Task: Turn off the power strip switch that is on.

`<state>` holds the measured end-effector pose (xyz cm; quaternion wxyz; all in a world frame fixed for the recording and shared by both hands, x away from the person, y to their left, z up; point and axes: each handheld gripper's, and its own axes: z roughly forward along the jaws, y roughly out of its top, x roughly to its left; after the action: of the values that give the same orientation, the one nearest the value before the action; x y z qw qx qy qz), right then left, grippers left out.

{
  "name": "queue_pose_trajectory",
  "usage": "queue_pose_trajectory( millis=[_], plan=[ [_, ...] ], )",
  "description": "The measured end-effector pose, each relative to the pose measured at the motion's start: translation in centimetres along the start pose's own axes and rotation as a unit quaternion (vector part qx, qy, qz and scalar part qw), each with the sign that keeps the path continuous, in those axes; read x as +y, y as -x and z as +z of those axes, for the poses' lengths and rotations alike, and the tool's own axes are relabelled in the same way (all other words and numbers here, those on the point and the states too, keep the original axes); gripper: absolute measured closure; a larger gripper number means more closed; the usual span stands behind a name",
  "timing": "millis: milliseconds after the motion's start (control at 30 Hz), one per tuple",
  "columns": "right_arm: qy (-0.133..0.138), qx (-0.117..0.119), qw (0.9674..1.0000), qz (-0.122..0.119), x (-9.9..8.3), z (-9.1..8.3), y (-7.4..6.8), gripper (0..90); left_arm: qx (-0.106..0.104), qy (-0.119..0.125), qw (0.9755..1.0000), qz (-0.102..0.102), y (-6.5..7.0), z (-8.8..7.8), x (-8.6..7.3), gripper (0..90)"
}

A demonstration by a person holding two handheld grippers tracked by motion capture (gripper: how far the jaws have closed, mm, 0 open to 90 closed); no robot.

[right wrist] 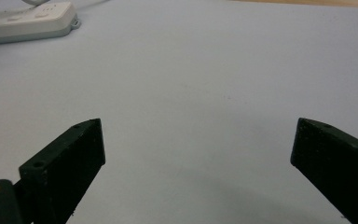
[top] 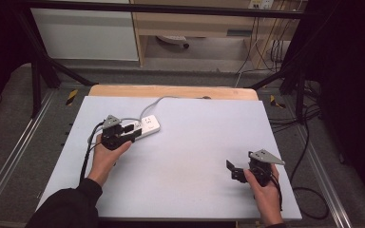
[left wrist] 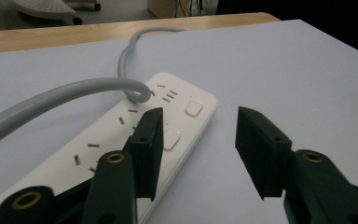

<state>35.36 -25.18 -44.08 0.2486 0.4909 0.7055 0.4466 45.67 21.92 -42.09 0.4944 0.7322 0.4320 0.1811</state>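
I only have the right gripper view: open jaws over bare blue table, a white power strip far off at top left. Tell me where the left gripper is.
Observer: The left gripper is at the power strip on the table's left side, jaws open, one jaw above the strip's top face.
Operator: Describe the strip's cable.
Observer: The grey cable loops back over the strip near its switch end, then runs off the table's far edge.
Operator: Say what is on the strip's face.
Observer: Two square white buttons at its end, with rows of socket slots behind them; nothing is plugged in where I can see.
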Motion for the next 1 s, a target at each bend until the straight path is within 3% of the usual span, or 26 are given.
queue_pose_trajectory(
  millis=[267,667,1000],
  plan=[
    [-0.001,0.001,1.0000,0.001,0.0,0.0,0.0,3.4,-0.023,0.006,0.9997,0.005,0.8,-0.3,0.2,38.2],
    [0.000,0.000,1.0000,0.001,0.0,0.0,0.0,3.3,-0.027,0.022,0.9993,0.015,2.1,-1.5,1.0,17.5],
    [0.000,0.001,1.0000,0.001,0.0,0.0,0.0,3.3,-0.040,0.019,0.9988,0.020,2.8,-3.5,1.5,12.1]
  ],
)
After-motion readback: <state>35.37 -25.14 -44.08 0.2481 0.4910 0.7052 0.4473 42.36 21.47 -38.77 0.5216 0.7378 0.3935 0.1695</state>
